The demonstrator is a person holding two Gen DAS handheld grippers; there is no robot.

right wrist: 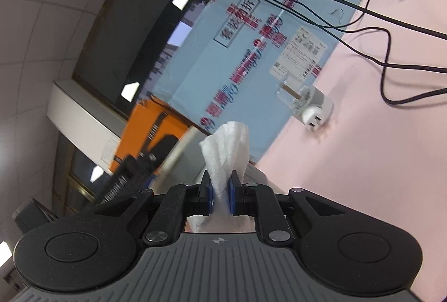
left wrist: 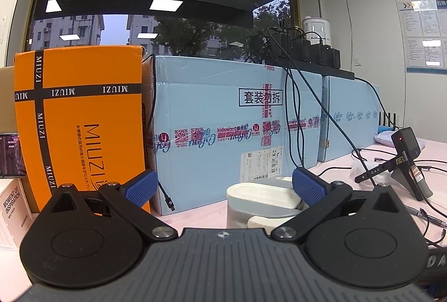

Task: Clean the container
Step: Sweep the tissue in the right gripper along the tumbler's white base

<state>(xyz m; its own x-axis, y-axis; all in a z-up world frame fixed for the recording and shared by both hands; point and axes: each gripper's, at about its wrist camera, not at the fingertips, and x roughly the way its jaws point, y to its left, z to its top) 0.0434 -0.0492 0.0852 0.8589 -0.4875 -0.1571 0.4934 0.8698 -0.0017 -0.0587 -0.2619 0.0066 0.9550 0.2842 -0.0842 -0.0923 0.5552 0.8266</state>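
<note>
A white card (left wrist: 15, 202) at the far left reads "MOMENT OF INSPIRATION". Next to it stands an orange box (left wrist: 81, 117) marked "MIUZI", then a pale blue carton (left wrist: 212, 117) taped with "kidswant". On the pink table (left wrist: 195, 214) sits the grey container (left wrist: 259, 207) with pale, rounded white pieces in it. The left gripper (left wrist: 223, 186) is spread wide, its right pad at the container's rim, though I cannot tell if it touches. The right gripper (right wrist: 220, 190) is pressed together, pinching a white tissue (right wrist: 227, 151).
</note>
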